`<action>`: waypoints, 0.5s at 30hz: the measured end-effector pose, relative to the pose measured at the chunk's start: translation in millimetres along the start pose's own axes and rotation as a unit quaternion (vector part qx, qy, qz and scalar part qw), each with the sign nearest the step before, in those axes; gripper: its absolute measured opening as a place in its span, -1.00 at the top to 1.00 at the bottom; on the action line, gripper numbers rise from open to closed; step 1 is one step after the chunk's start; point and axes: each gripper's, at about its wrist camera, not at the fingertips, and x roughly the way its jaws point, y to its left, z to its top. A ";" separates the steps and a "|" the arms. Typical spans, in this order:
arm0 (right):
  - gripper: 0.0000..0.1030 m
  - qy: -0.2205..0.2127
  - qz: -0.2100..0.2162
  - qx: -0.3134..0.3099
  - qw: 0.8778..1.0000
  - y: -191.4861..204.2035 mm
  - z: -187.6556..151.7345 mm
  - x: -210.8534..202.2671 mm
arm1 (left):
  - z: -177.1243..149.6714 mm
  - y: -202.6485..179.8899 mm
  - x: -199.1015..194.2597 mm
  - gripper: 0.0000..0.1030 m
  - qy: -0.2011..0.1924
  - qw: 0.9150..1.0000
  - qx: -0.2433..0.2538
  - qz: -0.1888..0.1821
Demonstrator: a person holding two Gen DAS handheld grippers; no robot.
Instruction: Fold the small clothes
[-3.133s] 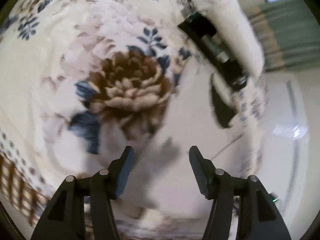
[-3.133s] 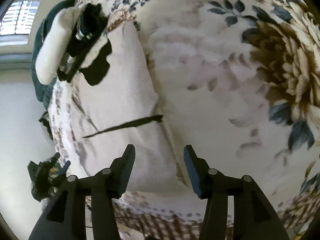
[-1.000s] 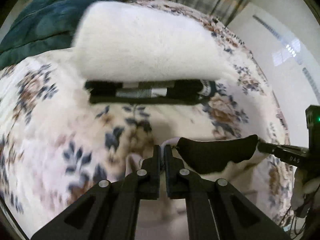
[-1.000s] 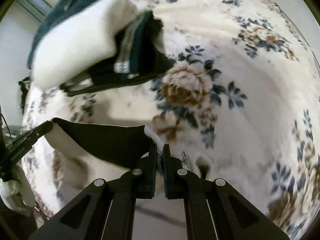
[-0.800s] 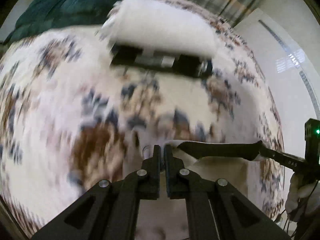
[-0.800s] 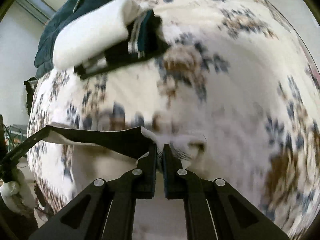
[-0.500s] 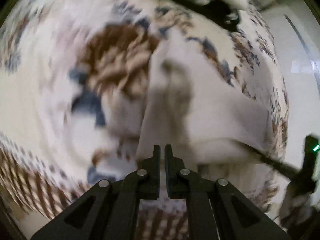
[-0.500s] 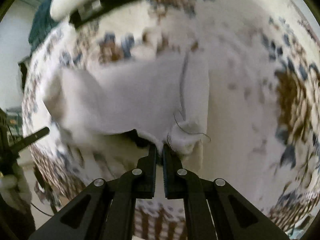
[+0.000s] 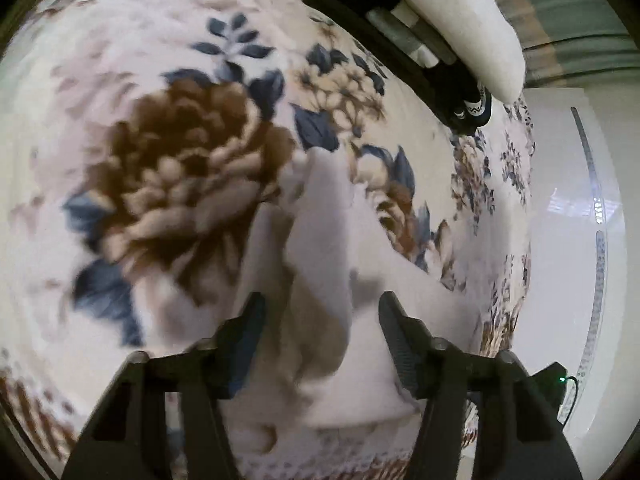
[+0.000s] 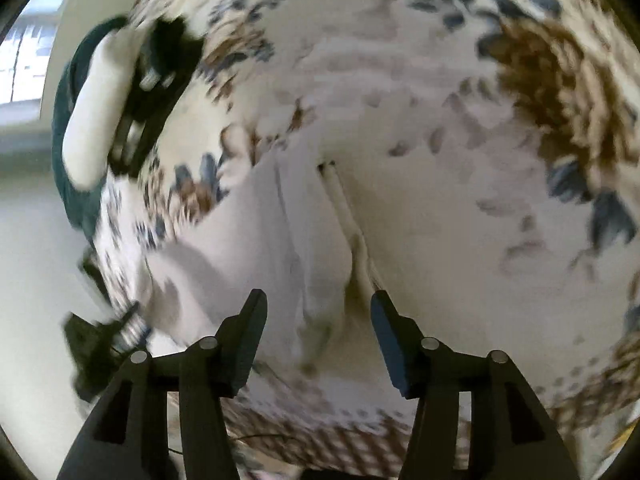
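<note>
A small white garment point(image 9: 320, 248) lies folded on the floral blanket point(image 9: 168, 184), near its front edge. My left gripper point(image 9: 320, 320) is open just above the garment's near end and holds nothing. In the right wrist view the same garment point(image 10: 280, 240) lies flat with a seam along its right side. My right gripper point(image 10: 318, 316) is open over its near end and is empty. Both views are motion-blurred.
A stack of folded clothes, white on top of black point(image 9: 424, 28), sits at the far side of the blanket; it also shows in the right wrist view point(image 10: 120, 92). A dark green blanket point(image 10: 68, 120) lies behind it. The bed's front edge point(image 10: 320, 436) is close below my grippers.
Both grippers were shut on the garment's corners, lifted it and carried it forward over itself. Now both have opened and let go, and the garment lies on the blanket.
</note>
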 end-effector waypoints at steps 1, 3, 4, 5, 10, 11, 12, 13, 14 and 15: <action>-0.09 0.006 0.013 0.024 1.000 -5.5 3.2 8.6 | -0.9 -1.1 1.3 0.95 0.003 1.000 -0.008 -0.003; 0.52 -0.005 0.031 0.042 0.999 -8.5 6.0 9.9 | -4.7 0.2 -13.0 0.95 -0.015 0.999 -0.017 -0.036; 0.77 -0.014 0.036 0.046 0.998 -6.6 7.0 7.9 | -7.3 0.7 -24.4 0.95 -0.025 0.998 -0.023 -0.046; 0.86 -0.023 0.041 0.051 0.998 -5.3 7.9 3.7 | -9.5 4.6 -34.4 0.95 -0.028 0.997 -0.036 -0.067; 0.86 -0.041 0.041 0.063 0.996 -11.9 14.4 -12.5 | -14.8 41.8 -42.2 0.94 -0.018 0.994 -0.087 -0.057; 0.86 -0.032 0.025 0.064 0.997 -14.6 16.8 -9.4 | -15.6 50.5 -34.6 0.92 -0.007 0.995 -0.088 -0.047; 0.86 -0.020 0.010 0.060 0.998 -16.6 19.0 -4.7 | -16.7 55.7 -28.2 0.86 0.007 0.995 -0.089 -0.048; 0.86 -0.005 -0.015 0.052 0.999 -17.3 20.5 0.7 | -18.0 63.3 -17.7 0.86 0.033 0.994 -0.094 -0.041; 0.84 0.007 -0.044 0.042 0.998 -16.0 21.9 5.6 | -19.8 67.4 -12.7 0.83 0.050 0.993 -0.098 -0.034; 0.76 0.015 -0.064 0.029 0.997 -12.1 23.3 8.7 | -21.2 70.9 -12.1 0.77 0.057 0.993 -0.102 -0.033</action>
